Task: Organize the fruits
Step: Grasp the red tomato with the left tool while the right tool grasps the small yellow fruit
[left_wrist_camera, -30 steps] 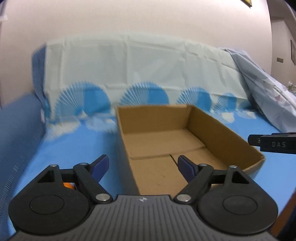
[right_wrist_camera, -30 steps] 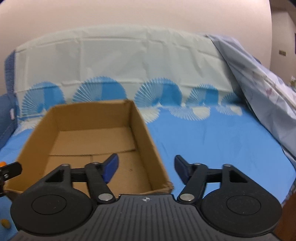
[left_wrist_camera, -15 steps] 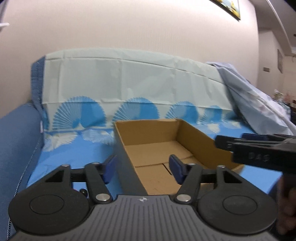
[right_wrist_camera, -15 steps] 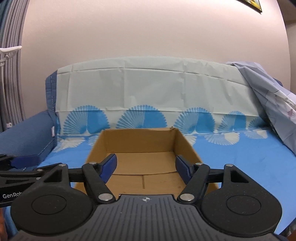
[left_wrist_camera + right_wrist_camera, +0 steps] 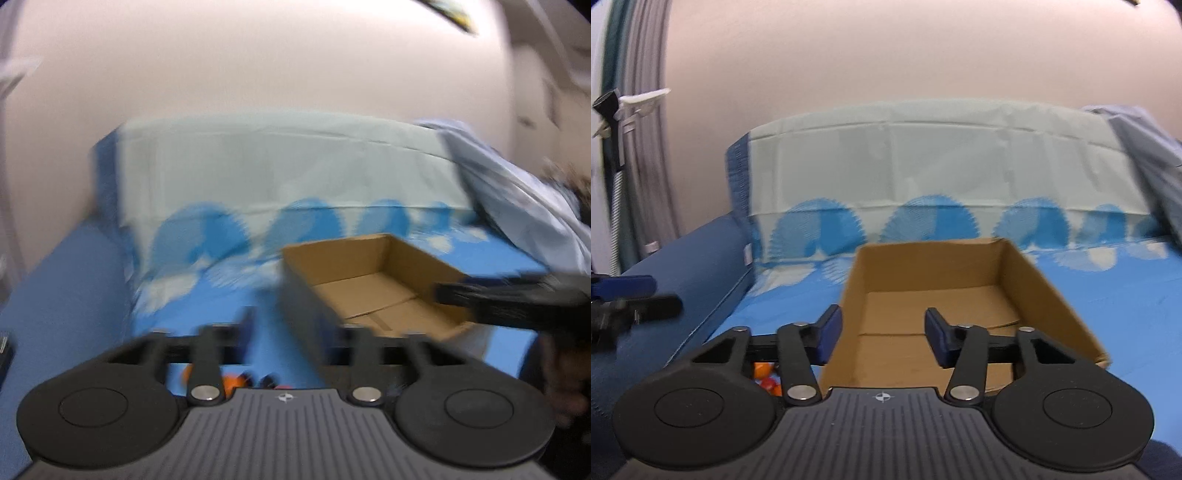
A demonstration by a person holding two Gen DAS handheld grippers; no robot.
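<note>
Closing on the right gripper, with the blue pads at a middling gap and nothing pressed between them; behind that gap only the near left corner and the bare floor of the cardboard box. Closing too on the left gripper, heavily smeared by blur, with the dark fingers apparently apart and no fruit between them, only the box's near corner and the blue sheet beyond. Lying low and to the left of the box, on the sheet and outside the cardboard: the fruits, small orange and reddish pieces, glimpsed only through the left-hand linkage of the right gripper, below and behind its fingertips, well short of the pads. Glimpsed likewise from the left wrist as an orange smear with a darker bit beside it, under the linkage close to the gripper body, again behind the fingertips and left of the box wall; number and kind of pieces impossible to tell. Standing open-topped on the sheet, the box, with no fruit showing inside. Reaching in from the right edge of the left wrist view, level with the box's near right corner, the right gripper as a dark bar, with a hand below it.
</note>
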